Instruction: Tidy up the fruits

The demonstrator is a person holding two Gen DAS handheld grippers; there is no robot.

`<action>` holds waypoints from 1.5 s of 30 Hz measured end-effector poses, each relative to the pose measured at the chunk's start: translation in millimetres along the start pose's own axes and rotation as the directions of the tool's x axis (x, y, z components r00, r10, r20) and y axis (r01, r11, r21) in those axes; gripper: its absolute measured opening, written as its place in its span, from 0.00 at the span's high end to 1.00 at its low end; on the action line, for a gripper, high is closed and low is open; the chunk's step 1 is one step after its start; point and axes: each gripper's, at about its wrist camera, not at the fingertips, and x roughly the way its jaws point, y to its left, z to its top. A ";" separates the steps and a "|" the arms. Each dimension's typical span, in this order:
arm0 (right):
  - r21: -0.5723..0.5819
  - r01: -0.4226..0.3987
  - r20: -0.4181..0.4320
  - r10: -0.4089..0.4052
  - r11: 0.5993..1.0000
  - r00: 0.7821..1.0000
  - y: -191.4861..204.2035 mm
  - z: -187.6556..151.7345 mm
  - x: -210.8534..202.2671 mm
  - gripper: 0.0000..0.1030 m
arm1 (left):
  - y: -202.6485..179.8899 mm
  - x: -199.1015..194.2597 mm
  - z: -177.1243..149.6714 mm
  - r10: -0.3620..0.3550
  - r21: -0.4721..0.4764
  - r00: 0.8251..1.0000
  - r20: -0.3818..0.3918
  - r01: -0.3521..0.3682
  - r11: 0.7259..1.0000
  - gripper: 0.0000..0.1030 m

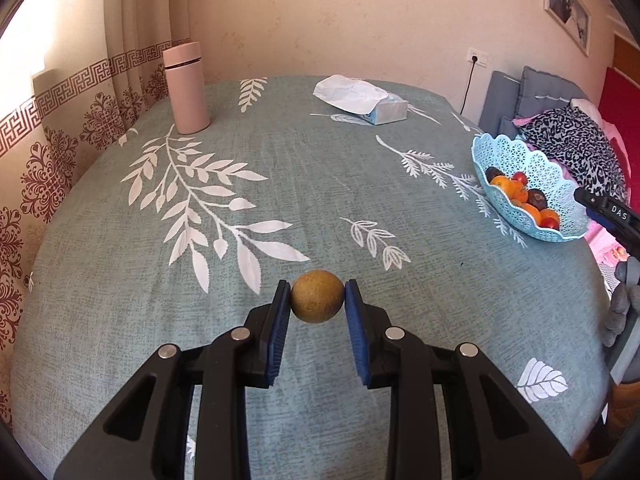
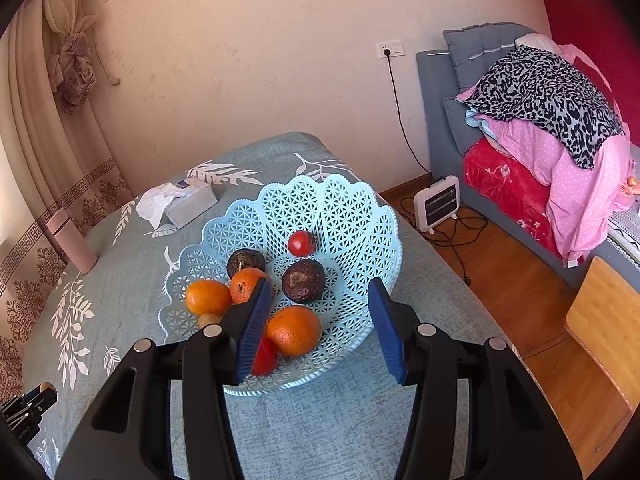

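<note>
The brown fruit [image 1: 317,296] sits pinched in the left gripper [image 1: 317,300] over the table [image 1: 280,200], the basket [image 1: 520,160] well off to its right, under the part-open, empty right gripper [image 2: 318,312].

The right gripper [image 2: 318,320], black with blue ribbed pads, stands parted and empty above a pale blue lattice plastic basket [image 2: 356,216]. Inside lie oranges, dark round fruits and a red tomato [image 2: 301,243] at twelve o'clock.

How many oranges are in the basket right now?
3 round oranges in the light-blue lattice plastic basket: left edge, behind the tool's left finger, front centre. More may be hidden.
</note>
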 end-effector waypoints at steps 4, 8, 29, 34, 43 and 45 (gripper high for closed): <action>0.039 0.050 0.046 -0.052 0.998 0.998 -16.8 2.3 -5.5 0.41 | -28.9 0.9 15.5 -0.063 0.047 0.998 0.011 0.062 0.997 0.73; 0.079 0.045 0.050 -0.049 0.996 0.998 -30.1 1.5 -5.4 0.41 | -60.3 5.7 31.1 -0.133 0.083 0.991 0.002 0.133 0.988 0.73; 0.093 -0.004 0.072 -0.003 0.996 0.997 -32.1 -3.7 -6.5 0.34 | -189.5 59.1 69.6 -0.310 0.246 0.950 -0.048 0.312 0.918 0.73; 0.090 -0.003 0.074 -0.004 0.996 0.997 -31.1 -4.2 -6.9 0.34 | -204.0 66.0 70.7 -0.324 0.269 0.944 -0.055 0.327 0.906 0.73; 0.091 -0.003 0.074 -0.004 0.996 0.997 -31.8 -3.9 -7.1 0.34 | -191.6 69.5 70.6 -0.322 0.232 0.944 -0.066 0.329 0.915 0.72; 0.091 -0.004 0.074 -0.003 0.996 0.997 -31.8 -3.8 -7.0 0.34 | -183.8 68.6 68.8 -0.325 0.214 0.942 -0.078 0.334 0.918 0.72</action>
